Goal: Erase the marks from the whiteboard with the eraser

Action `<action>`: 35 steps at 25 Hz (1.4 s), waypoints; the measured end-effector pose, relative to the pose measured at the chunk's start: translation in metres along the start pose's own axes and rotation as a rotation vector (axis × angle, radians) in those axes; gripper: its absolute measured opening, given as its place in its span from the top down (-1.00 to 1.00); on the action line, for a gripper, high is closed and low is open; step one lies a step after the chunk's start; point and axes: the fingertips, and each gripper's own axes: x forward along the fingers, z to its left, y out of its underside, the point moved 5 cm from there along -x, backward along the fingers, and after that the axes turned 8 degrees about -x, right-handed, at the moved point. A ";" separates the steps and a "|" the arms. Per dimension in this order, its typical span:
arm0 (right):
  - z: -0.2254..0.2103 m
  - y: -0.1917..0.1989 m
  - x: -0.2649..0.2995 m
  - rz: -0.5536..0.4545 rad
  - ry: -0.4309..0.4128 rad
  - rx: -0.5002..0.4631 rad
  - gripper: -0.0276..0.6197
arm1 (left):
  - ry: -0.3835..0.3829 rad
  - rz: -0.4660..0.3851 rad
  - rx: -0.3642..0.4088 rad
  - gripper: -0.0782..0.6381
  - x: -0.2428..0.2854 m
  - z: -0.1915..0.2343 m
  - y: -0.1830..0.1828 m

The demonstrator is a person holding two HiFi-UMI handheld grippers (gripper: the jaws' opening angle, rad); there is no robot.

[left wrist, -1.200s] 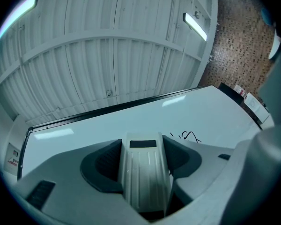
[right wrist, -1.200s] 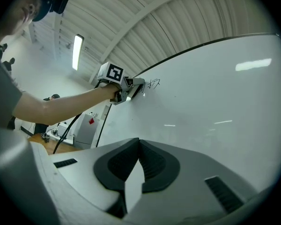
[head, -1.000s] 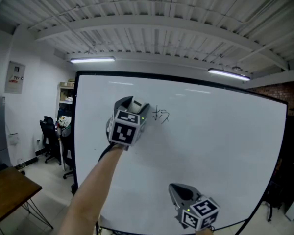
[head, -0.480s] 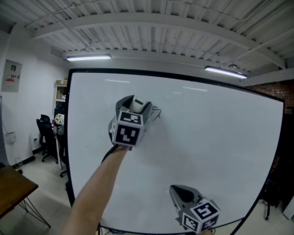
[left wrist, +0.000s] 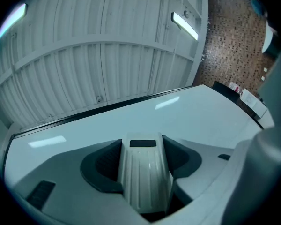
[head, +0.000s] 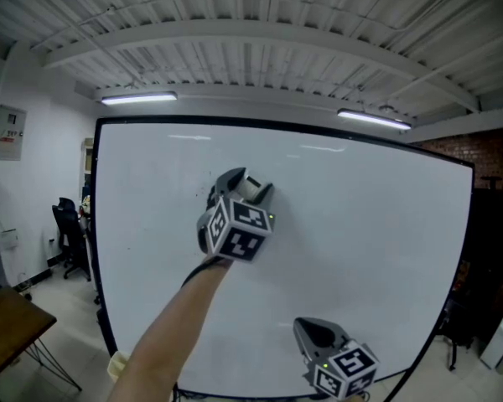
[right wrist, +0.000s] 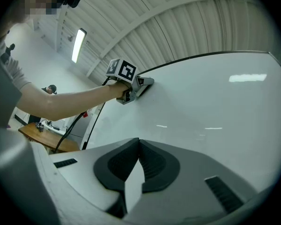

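A large whiteboard (head: pixel 360 224) with a black frame fills the head view. My left gripper (head: pixel 253 188) is raised against its upper middle, shut on a white ribbed eraser (head: pixel 250 186) that faces the board. In the left gripper view the eraser (left wrist: pixel 145 172) stands between the dark pads (left wrist: pixel 103 165), with bare whiteboard (left wrist: pixel 178 116) beyond it. No marks show around the eraser. My right gripper (head: pixel 312 332) hangs low in front of the board's bottom edge, its jaws shut on nothing. The right gripper view shows its tips (right wrist: pixel 138 144) met, and the left gripper (right wrist: pixel 140 86) on the whiteboard (right wrist: pixel 215 107).
A black office chair (head: pixel 67 233) and a wooden table (head: pixel 4 316) stand left of the board. A brick wall (head: pixel 495 157) is at the right. Strip lights (head: pixel 138 99) hang under the ribbed ceiling.
My left gripper has slid right across the board with the eraser, over the spot where the black scribble was; the scribble no longer shows. The right gripper has barely shifted.
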 end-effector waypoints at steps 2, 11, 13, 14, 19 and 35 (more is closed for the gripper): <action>-0.003 0.003 -0.005 0.002 0.008 0.004 0.95 | 0.014 0.009 0.048 0.05 0.002 -0.018 0.000; -0.002 0.003 -0.006 0.004 0.000 0.005 0.95 | -0.008 0.004 0.174 0.05 0.000 -0.021 0.000; 0.002 0.003 -0.002 0.005 -0.010 0.006 0.95 | -0.020 0.003 0.161 0.05 -0.003 -0.008 0.002; 0.004 0.003 0.000 0.005 -0.014 0.007 0.95 | -0.026 0.004 0.150 0.05 -0.005 -0.001 0.002; 0.013 -0.004 0.014 -0.004 -0.038 0.003 0.94 | -0.067 0.009 0.100 0.05 -0.011 0.040 0.001; 0.042 -0.012 0.041 0.002 -0.077 -0.005 0.94 | -0.198 0.015 -0.097 0.05 -0.035 0.137 0.013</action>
